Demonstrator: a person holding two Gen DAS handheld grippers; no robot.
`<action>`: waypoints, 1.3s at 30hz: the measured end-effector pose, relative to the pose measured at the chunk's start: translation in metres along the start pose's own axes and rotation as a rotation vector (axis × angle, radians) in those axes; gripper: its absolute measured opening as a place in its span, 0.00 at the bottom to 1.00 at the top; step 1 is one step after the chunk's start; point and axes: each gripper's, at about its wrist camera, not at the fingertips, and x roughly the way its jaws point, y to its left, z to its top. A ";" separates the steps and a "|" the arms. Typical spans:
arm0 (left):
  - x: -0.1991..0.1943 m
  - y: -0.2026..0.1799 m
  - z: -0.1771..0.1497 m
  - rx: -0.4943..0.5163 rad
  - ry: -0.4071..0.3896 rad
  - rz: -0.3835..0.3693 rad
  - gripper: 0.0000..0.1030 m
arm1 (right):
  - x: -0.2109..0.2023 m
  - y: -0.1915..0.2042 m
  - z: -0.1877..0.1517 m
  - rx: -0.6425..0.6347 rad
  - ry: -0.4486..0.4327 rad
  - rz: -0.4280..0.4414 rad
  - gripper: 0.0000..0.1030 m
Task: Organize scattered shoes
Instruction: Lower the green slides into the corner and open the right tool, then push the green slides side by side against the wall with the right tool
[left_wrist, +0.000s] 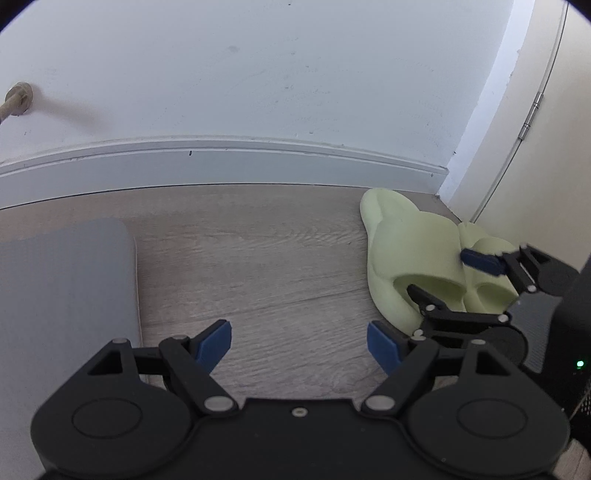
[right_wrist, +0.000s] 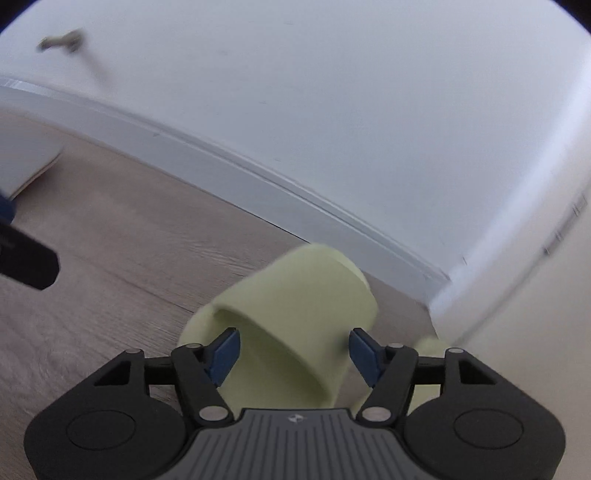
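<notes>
Two pale green slides (left_wrist: 417, 258) sit side by side on the wood floor (left_wrist: 258, 266), in the corner where the baseboard (left_wrist: 221, 166) meets the door frame. The right gripper (right_wrist: 293, 354) straddles the nearer slide's strap, jaws wide, not yet gripping. The left gripper (left_wrist: 299, 345) hovers spread and empty over bare floor. The next move likely calls for closing on the strap.

Wood-grain floor (left_wrist: 266, 266) along a white baseboard, bearing two pale green slippers (left_wrist: 410, 251) side by side near the corner and, seemingly, a grey mat (left_wrist: 62, 295).
</notes>
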 end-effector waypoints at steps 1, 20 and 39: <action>0.000 0.000 0.000 0.001 0.000 0.001 0.79 | 0.004 0.000 0.003 -0.044 -0.003 -0.001 0.65; 0.001 0.012 0.001 -0.063 0.014 -0.010 0.79 | 0.072 0.008 0.051 0.349 0.321 -0.331 0.52; 0.001 0.023 0.002 -0.114 0.027 -0.039 0.79 | 0.005 -0.104 -0.045 0.741 0.210 -0.264 0.94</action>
